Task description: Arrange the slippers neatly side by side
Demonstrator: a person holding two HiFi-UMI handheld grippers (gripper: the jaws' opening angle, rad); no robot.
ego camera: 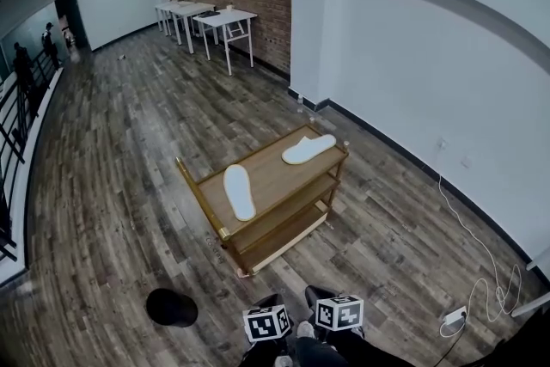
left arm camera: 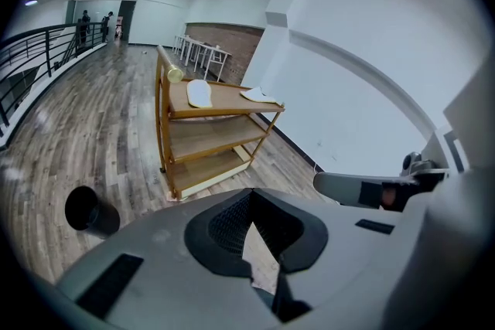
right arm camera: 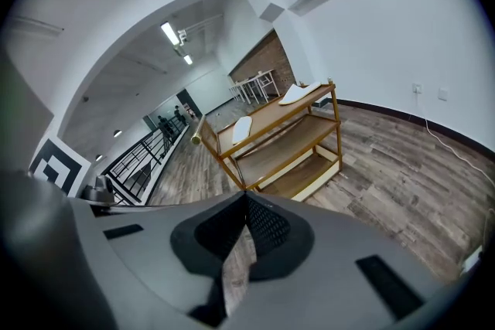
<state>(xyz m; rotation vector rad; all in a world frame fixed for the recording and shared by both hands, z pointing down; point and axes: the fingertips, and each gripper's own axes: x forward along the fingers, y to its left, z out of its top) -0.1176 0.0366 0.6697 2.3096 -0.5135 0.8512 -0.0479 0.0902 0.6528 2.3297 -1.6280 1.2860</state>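
Two white slippers lie apart on the top shelf of a wooden three-shelf cart [ego camera: 199, 189]. One slipper [ego camera: 239, 191] lies lengthwise near the cart's left end. The other slipper [ego camera: 308, 149] lies angled at the far right corner. The left gripper view shows both, the near slipper [left arm camera: 199, 93] and the far slipper [left arm camera: 259, 95], as does the right gripper view [right arm camera: 242, 127], [right arm camera: 300, 93]. My left gripper [ego camera: 271, 301] and right gripper [ego camera: 319, 295] hang low, well short of the cart. The left gripper's [left arm camera: 251, 201] jaws meet with nothing between them, and the right gripper's [right arm camera: 246, 201] likewise.
A black round object [ego camera: 171, 307] sits on the wood floor left of my grippers. A white wall runs along the right, with a cable and power strip [ego camera: 454, 315] on the floor. White tables [ego camera: 215, 17] stand far back, and a railing [ego camera: 13, 125] lines the left.
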